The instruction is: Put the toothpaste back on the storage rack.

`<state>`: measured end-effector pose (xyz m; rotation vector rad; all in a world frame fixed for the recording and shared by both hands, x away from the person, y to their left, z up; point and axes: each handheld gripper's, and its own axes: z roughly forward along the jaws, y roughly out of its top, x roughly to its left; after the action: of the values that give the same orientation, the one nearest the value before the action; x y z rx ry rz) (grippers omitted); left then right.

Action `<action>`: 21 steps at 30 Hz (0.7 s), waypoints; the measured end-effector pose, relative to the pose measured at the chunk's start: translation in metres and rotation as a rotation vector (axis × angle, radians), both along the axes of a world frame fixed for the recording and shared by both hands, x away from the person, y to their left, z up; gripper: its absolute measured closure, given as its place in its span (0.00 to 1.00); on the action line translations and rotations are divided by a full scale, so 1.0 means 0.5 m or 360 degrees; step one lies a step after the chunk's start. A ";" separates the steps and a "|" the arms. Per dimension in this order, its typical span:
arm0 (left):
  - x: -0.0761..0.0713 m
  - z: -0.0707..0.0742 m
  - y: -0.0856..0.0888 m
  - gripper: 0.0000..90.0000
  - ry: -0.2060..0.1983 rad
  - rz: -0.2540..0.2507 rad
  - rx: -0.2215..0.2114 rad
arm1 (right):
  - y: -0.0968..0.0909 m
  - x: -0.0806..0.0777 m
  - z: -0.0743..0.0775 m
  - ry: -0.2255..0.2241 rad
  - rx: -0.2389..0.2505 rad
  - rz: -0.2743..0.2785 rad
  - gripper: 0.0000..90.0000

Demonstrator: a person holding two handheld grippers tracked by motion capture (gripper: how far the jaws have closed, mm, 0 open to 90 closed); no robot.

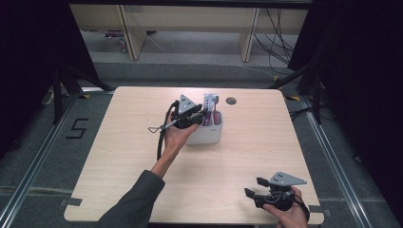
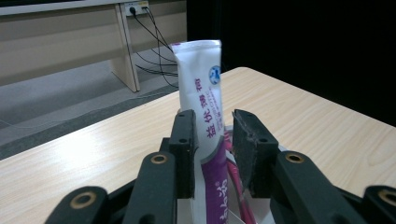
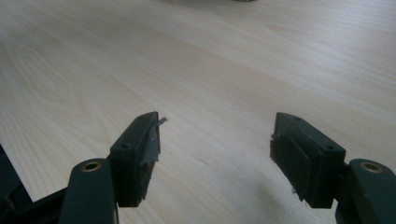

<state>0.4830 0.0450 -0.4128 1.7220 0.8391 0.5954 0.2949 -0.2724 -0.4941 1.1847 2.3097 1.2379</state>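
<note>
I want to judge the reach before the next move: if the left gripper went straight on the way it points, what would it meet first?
Most likely the toothpaste tube, upright in the white holder. It stands between the left gripper jaws already, against one pad, apparently clear of the other.

The soft plastic toothpaste tube (image 2: 201, 116) is white above, purple below, with purple lettering. It stands in a white plastic holder box (image 1: 207, 134). The table (image 1: 247, 142) shows pale wood grain.

Black 2-jaw grippers (image 1: 190, 117) (image 1: 259, 187) with brass-ringed pivot holes, grey 3-cornered top plates and black trailing cables; the left forearm wears a dark grey sleeve (image 1: 135, 199).
</note>
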 end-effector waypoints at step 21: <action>-0.012 0.011 0.029 0.60 0.0111 -0.0002 0.0016 | 0.002 -0.003 0.000 0.0043 0.0037 -0.0034 0.37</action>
<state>0.4773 0.0594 -0.4071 1.7605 0.8851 0.5419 0.2935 -0.2713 -0.4941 1.2382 2.3015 1.2525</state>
